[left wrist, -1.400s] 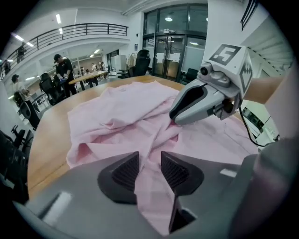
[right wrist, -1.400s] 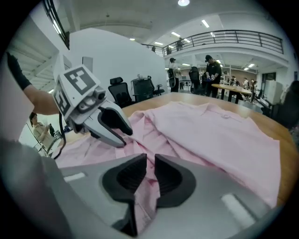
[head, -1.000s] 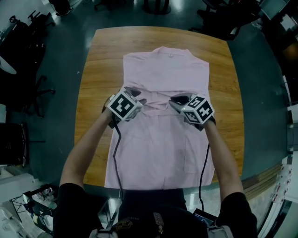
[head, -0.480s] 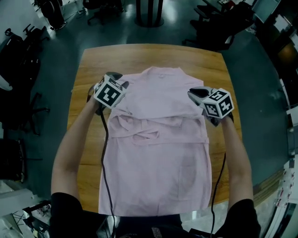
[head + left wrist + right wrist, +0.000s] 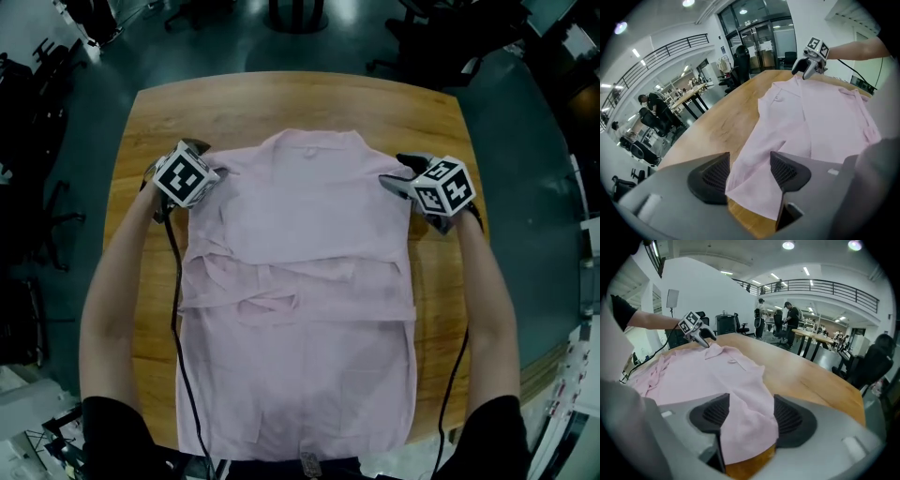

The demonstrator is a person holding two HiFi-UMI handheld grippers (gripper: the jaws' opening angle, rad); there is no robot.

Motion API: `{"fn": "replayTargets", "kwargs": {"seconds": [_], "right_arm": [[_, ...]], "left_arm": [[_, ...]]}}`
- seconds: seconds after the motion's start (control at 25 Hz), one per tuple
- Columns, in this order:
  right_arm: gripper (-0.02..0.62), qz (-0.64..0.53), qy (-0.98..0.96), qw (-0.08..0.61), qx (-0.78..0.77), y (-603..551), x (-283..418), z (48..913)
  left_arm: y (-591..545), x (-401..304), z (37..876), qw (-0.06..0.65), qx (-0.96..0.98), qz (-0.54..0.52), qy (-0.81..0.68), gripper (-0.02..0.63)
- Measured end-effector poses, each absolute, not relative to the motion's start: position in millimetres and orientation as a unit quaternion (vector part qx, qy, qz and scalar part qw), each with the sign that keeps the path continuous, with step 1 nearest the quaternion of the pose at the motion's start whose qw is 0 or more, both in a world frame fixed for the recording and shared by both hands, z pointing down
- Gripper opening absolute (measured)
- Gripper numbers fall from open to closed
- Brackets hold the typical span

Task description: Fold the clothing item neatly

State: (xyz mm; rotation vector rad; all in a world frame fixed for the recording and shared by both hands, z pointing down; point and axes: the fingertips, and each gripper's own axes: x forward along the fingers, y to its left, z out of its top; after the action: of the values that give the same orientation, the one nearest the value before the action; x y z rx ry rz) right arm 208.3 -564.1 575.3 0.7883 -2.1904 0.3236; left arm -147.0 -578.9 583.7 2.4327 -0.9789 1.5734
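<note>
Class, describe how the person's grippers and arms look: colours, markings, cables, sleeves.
The left gripper and right gripper are grey, each carrying a white cube with black square markers. Their pads are dark, wedge-shaped and ribbed. A black cable trails from each. The sleeves are short and black. Both grippers' jaws have just been opening, with the pink shirt between them.

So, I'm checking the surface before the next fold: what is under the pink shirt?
The wooden table, showing around the shirt on three sides. What lies beneath the fabric itself is covered, so anything else there cannot be seen.
</note>
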Motion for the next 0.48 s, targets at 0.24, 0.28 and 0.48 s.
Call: {"fn": "replayTargets", "kwargs": {"seconds": [0.24,0.28,0.48], "right_arm": [[0.311,0.153,-0.849,0.414,0.291,-590.4,227.3,597.3],[0.311,0.163,-0.849,0.416,0.282,-590.2,227.3,601.0],[0.253,0.183,-0.851,0.420,0.256,-581.7,224.9,605.1]], "left_arm": [[-592.0,-141.3,597.5,0.096,0.807,0.518,-0.265,0.334],[-590.6,-141.7,599.1,0.104,0.807,0.522,-0.257,0.334],[-578.5,-135.0,603.9,0.136,0.809,0.528,-0.221,0.224]]}}
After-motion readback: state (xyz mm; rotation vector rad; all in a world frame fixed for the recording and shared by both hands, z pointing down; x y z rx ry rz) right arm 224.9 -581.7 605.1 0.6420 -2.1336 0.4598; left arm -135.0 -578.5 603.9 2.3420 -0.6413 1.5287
